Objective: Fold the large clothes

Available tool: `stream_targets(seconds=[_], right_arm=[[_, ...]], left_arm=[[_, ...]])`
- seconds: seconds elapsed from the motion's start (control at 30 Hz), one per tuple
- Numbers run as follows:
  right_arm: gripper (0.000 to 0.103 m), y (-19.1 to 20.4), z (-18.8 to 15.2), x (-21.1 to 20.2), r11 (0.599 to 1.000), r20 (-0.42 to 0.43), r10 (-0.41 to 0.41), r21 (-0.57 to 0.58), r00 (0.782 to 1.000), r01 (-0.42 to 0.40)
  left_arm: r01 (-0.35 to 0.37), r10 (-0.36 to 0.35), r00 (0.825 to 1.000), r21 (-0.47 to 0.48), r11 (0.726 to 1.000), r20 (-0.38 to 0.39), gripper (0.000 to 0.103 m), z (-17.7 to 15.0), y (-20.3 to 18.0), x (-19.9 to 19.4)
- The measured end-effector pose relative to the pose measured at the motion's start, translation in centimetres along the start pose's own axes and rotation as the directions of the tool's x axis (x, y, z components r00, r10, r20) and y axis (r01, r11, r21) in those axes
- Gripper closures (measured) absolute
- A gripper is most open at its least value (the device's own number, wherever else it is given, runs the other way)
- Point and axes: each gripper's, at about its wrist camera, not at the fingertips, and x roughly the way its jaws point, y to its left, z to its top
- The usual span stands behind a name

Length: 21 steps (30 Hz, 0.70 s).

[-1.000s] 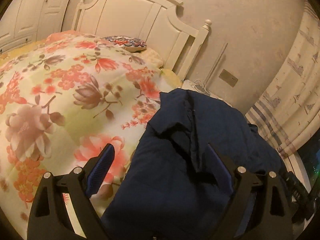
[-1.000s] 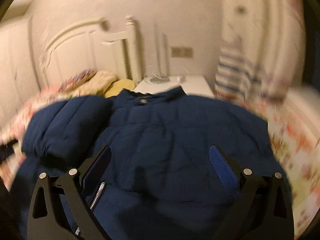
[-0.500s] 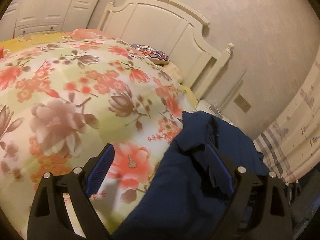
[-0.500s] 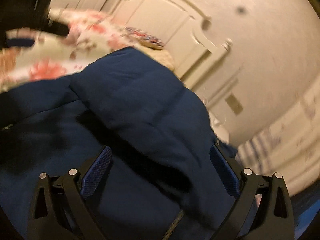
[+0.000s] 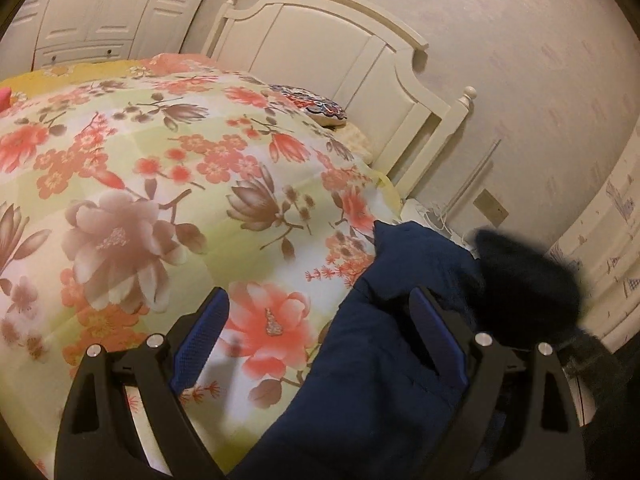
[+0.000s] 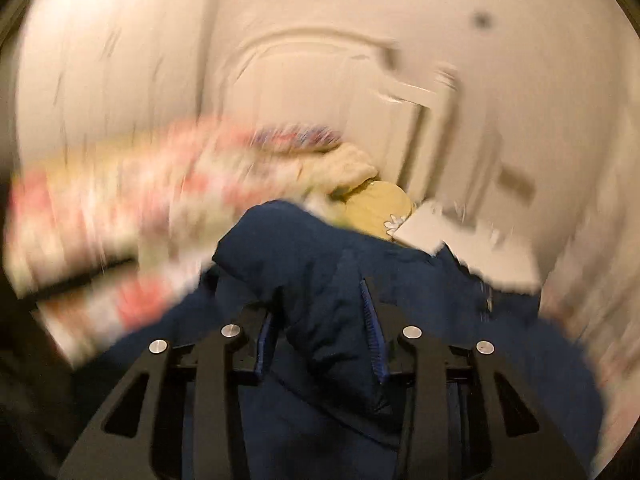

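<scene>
Jacket (image 6: 336, 280): navy, puffy, quilted (no label legible).
Right gripper (image 6: 320, 320): jaws clamped on jacket fold.
Left gripper (image 5: 320, 320): jaws apart.
Quilt (image 5: 160, 200): floral.

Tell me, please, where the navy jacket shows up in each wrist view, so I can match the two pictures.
Left wrist view: the navy jacket fills the lower right, lying on the floral quilt, partly between the open fingers.
Right wrist view: the jacket fills the lower centre, a fold pinched in the right gripper.
Shared landmark: the cream headboard, upper centre in both.
</scene>
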Motion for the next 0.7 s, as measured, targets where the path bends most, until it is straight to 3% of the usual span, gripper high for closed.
stream_targets(seconds=[0.03,0.07,0.17,0.3,0.37,0.43,0.53,0.6,0.67,0.7], right_arm=[[0.066,-2.8,0.2,-1.4,0.992,0.032,0.029,0.121,0.999,-0.033],[0.066,-6.7,0.0,-3.1,0.959,0.076,0.059,0.273,0.995,-0.078],[0.067,-14.1,-1.4,-5.9,0.843,0.163,0.087,0.513,0.983,-0.16],[0.067,-21.4,-5.5,-7.8,0.7,0.185,0.041,0.696,0.982,-0.16],[0.067,-23.9,-8.8,-7.6,0.614,0.146,0.018,0.779,0.989,-0.126],[0.066,-25.0,-11.3,-7.0,0.569,0.104,0.009,0.817,0.994,-0.091],[0.065,-25.3,-13.3,-6.1,0.524,0.051,0.017,0.85,0.999,-0.052],[0.055,-24.8,-12.9,-6.2,0.525,0.041,0.015,0.85,0.999,-0.042],[0.033,-24.1,-12.2,-5.7,0.542,0.018,0.034,0.84,0.999,-0.034],[0.03,-23.9,-12.0,-5.6,0.551,0.012,0.038,0.834,0.999,-0.031]], left_arm=[[0.001,0.0,1.0,0.006,1.0,-0.002,0.012,0.0,-0.1,0.0],[0.0,0.0,1.0,0.014,1.0,-0.004,0.012,-0.1,-0.3,0.0],[0.0,0.001,1.0,0.034,0.999,-0.019,0.012,-0.2,-0.7,0.3],[0.001,0.0,0.999,0.038,0.999,-0.039,0.012,-0.4,-0.8,0.7],[-0.001,0.002,0.999,0.038,0.999,-0.045,0.012,-0.4,-0.7,0.9],[-0.003,0.005,0.999,0.038,0.999,-0.049,0.012,-0.5,-0.7,1.0],[-0.005,0.007,0.999,0.046,0.999,-0.053,0.012,-0.6,-0.8,1.1],[-0.006,0.008,0.999,0.049,0.999,-0.052,0.012,-0.6,-0.9,1.1],[-0.004,0.007,0.999,0.054,0.999,-0.053,0.012,-0.6,-1.0,1.1],[-0.003,0.006,0.999,0.055,0.998,-0.051,0.012,-0.6,-1.0,1.1]])
